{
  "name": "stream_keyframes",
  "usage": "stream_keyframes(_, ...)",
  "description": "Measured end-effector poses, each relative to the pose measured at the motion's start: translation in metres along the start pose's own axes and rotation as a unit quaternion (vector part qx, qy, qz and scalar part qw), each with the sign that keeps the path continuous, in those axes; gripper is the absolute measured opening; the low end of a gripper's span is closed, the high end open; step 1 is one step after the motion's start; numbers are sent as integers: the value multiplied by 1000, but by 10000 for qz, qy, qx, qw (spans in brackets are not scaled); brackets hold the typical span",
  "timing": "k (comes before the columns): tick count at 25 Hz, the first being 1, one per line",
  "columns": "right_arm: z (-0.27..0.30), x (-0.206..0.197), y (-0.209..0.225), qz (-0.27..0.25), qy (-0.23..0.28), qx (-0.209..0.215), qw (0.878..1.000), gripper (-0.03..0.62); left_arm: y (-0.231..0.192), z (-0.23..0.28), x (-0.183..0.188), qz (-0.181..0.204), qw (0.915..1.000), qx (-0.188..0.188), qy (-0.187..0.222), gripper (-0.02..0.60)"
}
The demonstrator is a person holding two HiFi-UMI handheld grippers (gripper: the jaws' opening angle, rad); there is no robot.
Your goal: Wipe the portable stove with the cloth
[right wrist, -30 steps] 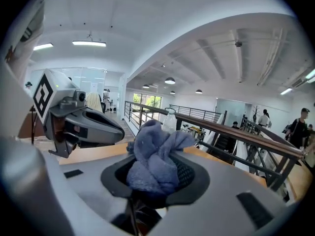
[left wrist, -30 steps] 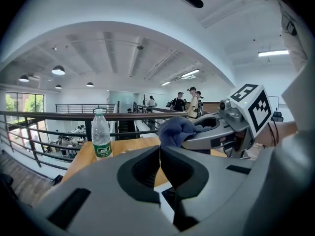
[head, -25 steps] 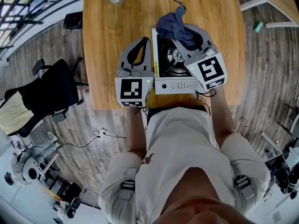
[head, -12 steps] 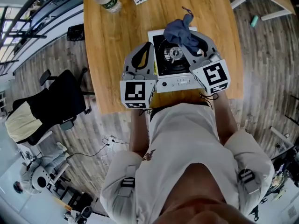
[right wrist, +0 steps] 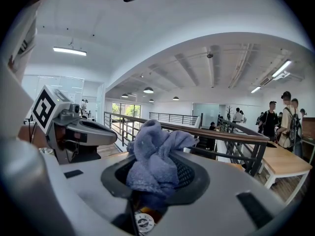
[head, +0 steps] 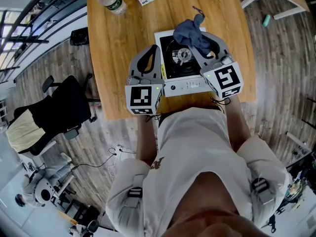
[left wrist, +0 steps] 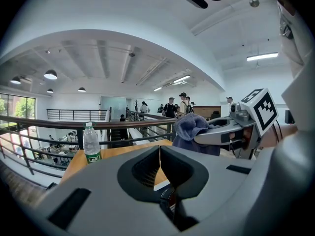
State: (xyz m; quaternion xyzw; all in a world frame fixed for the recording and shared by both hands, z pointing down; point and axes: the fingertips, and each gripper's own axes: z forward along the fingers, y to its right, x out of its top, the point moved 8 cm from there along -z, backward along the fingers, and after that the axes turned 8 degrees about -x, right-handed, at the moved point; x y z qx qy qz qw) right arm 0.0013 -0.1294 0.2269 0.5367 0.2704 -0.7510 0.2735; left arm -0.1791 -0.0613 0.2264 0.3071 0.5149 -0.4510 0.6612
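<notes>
**Cloth at the stove's back edge, wipe apparently under way**
The portable stove [head: 174,85] sits on the counter [head: 118,58]. The cloth [head: 191,31], at 1 o'clock of the burner, has drifted right in the last second. Your right hand-held gripper [head: 200,42] clamps it, reaching in from 5 o'clock. Your left hand-held gripper [head: 156,51], jaws together and empty, sits at the stove's 9 o'clock.

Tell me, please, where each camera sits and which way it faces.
Head view: on the person's head, facing steeply down at the stove; torso, left hand-held gripper and right hand-held gripper show.
Left gripper view: on the left hand-held gripper, facing across the table; its shut jaws show.
Right gripper view: on the right hand-held gripper, facing a railing; its jaws grip the cloth.
Shared: all three show the cloth.
</notes>
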Motion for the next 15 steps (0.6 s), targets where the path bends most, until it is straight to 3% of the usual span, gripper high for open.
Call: stream_keyframes(15,-4,-4,-3,16,-26,5,10000,140,3,-3,-1,2,10000,28,-19,24)
